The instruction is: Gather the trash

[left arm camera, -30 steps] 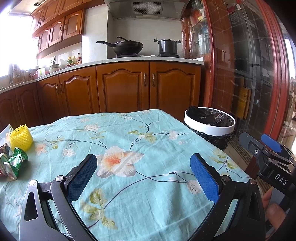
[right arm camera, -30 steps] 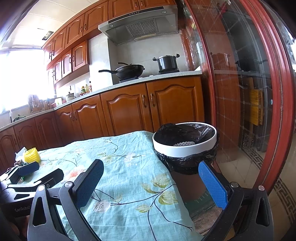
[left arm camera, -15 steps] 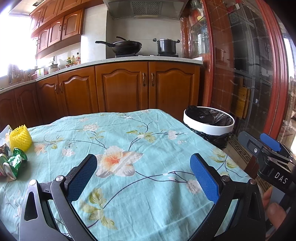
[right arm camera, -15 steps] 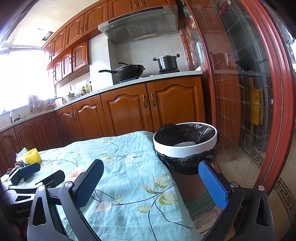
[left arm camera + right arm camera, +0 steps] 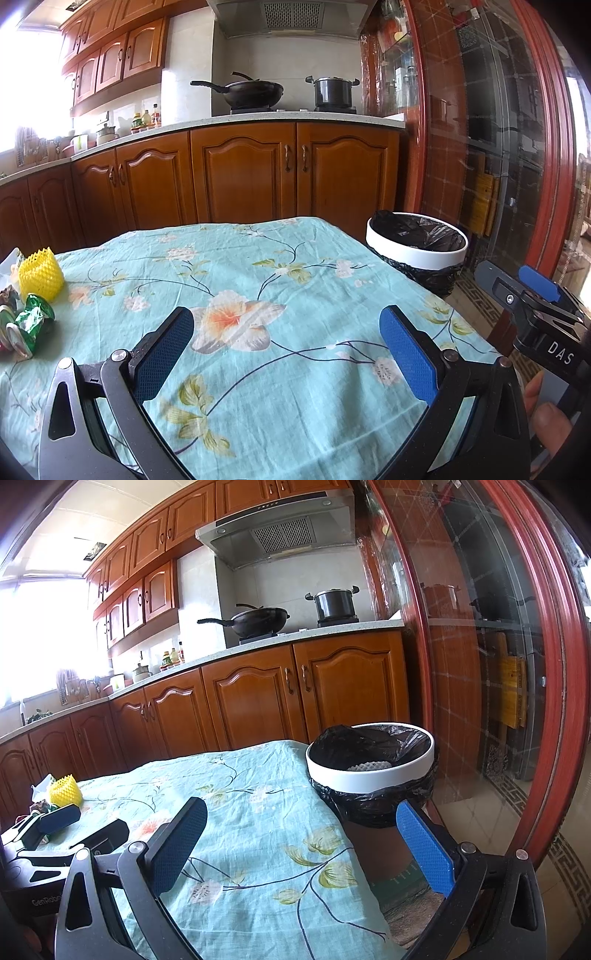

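Two grippers are shown spread wide and empty above the floral tablecloth (image 5: 295,295). A fetching step is judged to be in hand: the yellow foam net (image 5: 40,274) and crumpled wrappers (image 5: 27,326) are left at the far-left edge, well apart from the lined bin (image 5: 371,771). The left gripper (image 5: 291,354) must be carried leftward; the right gripper (image 5: 301,843) is held level near the bin.

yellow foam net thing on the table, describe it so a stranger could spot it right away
Start at the floral tablecloth and follow it to the end farthest from the trash bin. The yellow foam net stands there beside crumpled green wrappers; it alone is bright yellow, meshed, with a jagged top.
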Action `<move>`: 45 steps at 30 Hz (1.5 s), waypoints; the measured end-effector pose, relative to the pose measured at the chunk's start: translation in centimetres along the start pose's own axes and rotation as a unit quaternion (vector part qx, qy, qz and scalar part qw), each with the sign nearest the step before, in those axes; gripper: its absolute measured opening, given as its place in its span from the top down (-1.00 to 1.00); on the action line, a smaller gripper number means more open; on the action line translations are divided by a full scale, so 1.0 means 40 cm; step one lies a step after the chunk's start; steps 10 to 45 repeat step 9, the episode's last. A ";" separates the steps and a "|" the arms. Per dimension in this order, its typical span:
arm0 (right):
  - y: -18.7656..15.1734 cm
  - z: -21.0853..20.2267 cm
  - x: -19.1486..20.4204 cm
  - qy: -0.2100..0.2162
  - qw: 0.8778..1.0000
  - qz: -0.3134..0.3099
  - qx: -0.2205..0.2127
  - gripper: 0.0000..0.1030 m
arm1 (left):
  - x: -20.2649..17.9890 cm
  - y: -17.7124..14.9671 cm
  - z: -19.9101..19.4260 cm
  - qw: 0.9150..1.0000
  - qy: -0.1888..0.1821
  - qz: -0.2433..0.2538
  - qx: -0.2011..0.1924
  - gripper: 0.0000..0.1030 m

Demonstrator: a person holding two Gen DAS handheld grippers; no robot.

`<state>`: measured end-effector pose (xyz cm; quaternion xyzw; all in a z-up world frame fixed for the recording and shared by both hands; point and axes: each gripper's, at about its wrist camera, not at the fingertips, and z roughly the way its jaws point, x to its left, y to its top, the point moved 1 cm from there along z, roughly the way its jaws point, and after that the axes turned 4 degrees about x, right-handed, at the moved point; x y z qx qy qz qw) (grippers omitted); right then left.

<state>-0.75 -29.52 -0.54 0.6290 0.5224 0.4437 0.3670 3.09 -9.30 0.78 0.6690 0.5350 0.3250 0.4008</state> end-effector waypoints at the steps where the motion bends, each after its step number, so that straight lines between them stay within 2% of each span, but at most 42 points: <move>1: 0.000 0.000 0.000 0.000 1.000 0.000 0.000 -1.00 | 0.000 0.000 -0.001 1.000 0.000 -0.001 0.000 -0.99; 45: 0.005 0.006 0.005 0.003 1.000 0.000 0.004 -1.00 | 0.018 0.004 -0.003 1.000 -0.002 -0.008 0.002 -0.99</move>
